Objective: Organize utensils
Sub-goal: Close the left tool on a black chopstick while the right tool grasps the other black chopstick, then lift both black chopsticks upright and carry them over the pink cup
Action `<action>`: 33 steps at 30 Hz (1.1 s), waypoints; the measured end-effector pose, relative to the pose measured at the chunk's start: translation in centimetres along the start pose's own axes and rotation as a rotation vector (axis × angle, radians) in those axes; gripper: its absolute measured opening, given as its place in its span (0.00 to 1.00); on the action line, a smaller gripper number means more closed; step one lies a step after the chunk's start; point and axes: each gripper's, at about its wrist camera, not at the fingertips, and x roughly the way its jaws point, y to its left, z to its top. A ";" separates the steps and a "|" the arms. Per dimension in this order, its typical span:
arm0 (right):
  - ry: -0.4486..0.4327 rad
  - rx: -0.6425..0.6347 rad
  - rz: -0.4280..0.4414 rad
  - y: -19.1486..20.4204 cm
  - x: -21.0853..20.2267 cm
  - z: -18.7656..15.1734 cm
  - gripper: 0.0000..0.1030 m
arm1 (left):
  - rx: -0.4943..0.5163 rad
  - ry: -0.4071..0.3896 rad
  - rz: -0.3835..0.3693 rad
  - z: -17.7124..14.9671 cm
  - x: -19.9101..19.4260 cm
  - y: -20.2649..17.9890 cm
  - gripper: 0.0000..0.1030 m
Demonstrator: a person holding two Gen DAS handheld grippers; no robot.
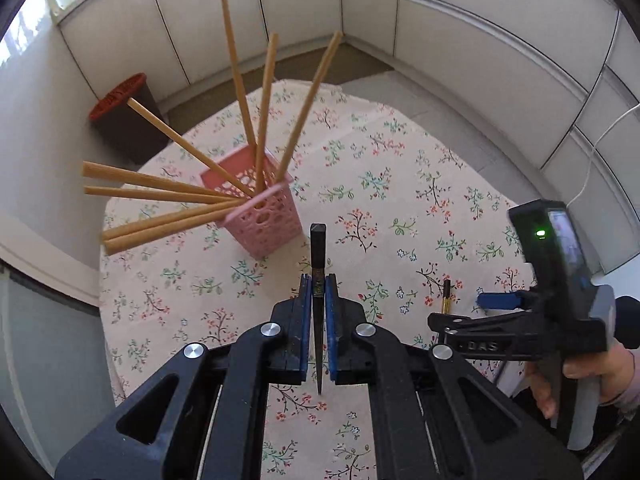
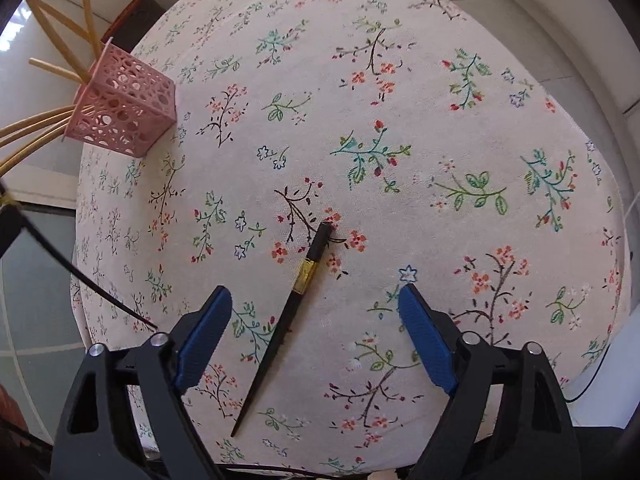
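Now the right gripper (image 2: 315,340) hangs released, the black chopstick (image 2: 286,320) lying between its jaws, long axis running ahead and slightly right. Meanwhile the left gripper (image 1: 319,296) is clenched on a second black chopstick (image 1: 318,264), with the pink basket (image 1: 264,220) ahead-left.

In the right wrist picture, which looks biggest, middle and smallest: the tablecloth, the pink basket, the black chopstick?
1. Tablecloth, fills most of the view.
2. Pink basket.
3. Black chopstick, longer than the basket but thin; it lies nearer the camera, so that ranking is unsure.
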 end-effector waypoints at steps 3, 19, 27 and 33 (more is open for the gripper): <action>-0.034 -0.027 -0.046 1.6 0.1 0.3 0.53 | -0.026 -0.062 0.018 -0.1 -2.2 0.0 0.06; -0.355 -0.218 -0.066 3.8 -6.3 -2.7 0.07 | -0.267 -0.281 0.034 -2.9 -10.1 3.5 0.06; -0.562 -0.310 -0.039 5.3 -13.9 -3.5 0.07 | -0.341 -0.332 0.013 -3.0 -12.1 3.9 0.06; -0.679 -0.348 0.031 6.4 -20.3 -3.5 0.07 | -0.352 -0.369 0.009 -1.4 -13.5 4.2 0.06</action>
